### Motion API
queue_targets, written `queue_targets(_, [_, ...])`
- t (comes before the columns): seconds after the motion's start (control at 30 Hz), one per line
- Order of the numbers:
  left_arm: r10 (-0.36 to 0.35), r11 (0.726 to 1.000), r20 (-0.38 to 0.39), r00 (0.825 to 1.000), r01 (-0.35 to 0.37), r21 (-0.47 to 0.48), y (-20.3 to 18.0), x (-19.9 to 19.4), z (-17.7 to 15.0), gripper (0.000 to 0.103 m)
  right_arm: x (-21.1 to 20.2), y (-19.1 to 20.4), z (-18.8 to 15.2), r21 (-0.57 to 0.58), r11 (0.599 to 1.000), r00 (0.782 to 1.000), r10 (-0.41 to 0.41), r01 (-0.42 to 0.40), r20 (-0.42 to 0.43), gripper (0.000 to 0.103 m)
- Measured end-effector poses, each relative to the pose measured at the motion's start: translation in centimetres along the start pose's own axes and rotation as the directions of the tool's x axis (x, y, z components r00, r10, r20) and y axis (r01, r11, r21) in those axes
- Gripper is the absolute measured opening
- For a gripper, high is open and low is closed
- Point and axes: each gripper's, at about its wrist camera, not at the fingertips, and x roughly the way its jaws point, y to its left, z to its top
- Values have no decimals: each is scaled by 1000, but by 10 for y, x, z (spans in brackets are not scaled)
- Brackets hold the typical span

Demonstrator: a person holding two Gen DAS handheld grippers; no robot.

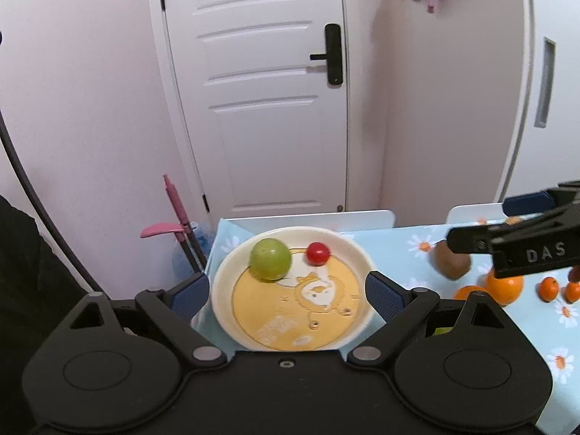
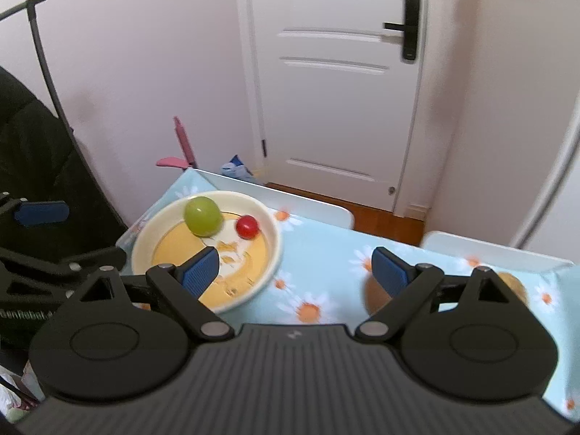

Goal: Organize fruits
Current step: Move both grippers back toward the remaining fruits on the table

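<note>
A cream plate (image 1: 224,290) (image 2: 270,253) with a yellow cartoon centre sits at the table's left end. In it lie a green round fruit (image 1: 270,259) (image 2: 203,216) and a small red tomato (image 1: 318,253) (image 2: 247,226). My left gripper (image 1: 288,290) is open, its fingers on either side of the plate's near half, empty. My right gripper (image 2: 295,268) is open and empty above the cloth right of the plate; it also shows in the left wrist view (image 1: 514,246). A brown kiwi (image 1: 451,262) (image 2: 375,299) lies by its right finger. Oranges (image 1: 504,286) and small tangerines (image 1: 549,288) lie to the right.
The table has a light blue daisy cloth (image 2: 319,253). Two white chair backs (image 2: 290,199) stand at its far edge. A white door (image 1: 261,90), a pink broom and dustpan (image 1: 174,224) and a black jacket (image 2: 32,166) lie beyond and to the left.
</note>
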Motion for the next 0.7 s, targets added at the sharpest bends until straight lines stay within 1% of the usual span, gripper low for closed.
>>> queue_targets(0.2, [9, 1000, 21, 1000, -9, -7, -38, -18, -3, 95, -37, -42, -25, 5, 1000, 1000, -22, 22, -4, 103])
queue_targets(0.33, [15, 1000, 27, 1000, -15, -12, -71, -22, -8, 95, -51, -75, -43, -4, 1000, 1000, -26, 26, -16, 103])
queue_targets(0.53, [21, 1000, 35, 999, -21, -13, -122, -15, -18, 95, -59, -125, -67, -15, 1000, 999, -27, 26, -45, 103])
queue_targets(0.7, [30, 1000, 30, 999, -30, -8, -160, 5, -27, 95, -52, -157, -86, -52, 999, 997, -18, 15, -73, 103])
